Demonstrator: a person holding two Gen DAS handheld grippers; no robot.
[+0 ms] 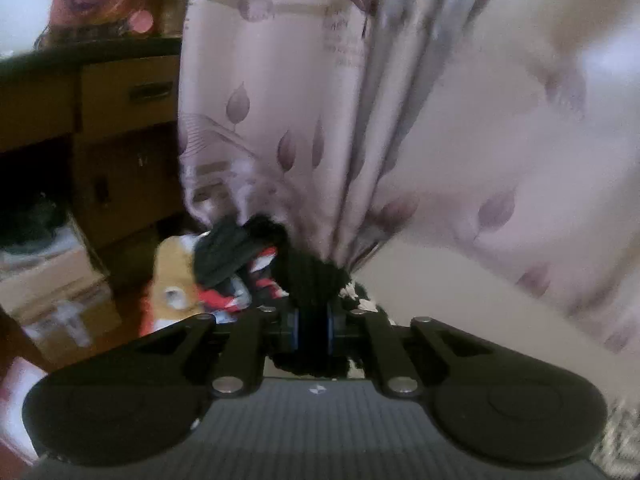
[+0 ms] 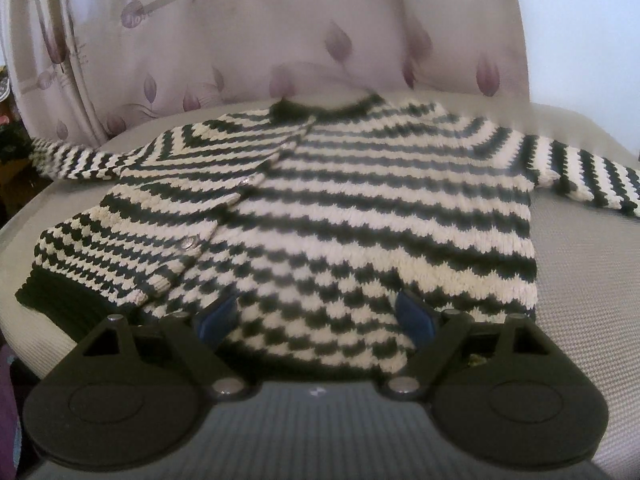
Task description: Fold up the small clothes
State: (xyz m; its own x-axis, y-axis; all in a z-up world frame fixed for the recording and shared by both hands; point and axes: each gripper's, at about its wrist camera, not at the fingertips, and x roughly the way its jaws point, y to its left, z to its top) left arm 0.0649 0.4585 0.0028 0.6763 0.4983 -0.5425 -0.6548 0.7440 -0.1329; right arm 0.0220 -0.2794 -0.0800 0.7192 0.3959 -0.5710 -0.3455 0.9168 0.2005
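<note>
Your left gripper (image 1: 313, 330) is pinched on the cardigan's (image 2: 320, 200) black ribbed edge (image 1: 312, 280); right gripper (image 2: 320, 320) gapes empty over the near hem. Prob. first fold: carry that edge across.

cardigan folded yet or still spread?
Spread. The striped cardigan lies flat on the grey surface, both sleeves out to the sides, front buttoned, no fold visible.
</note>
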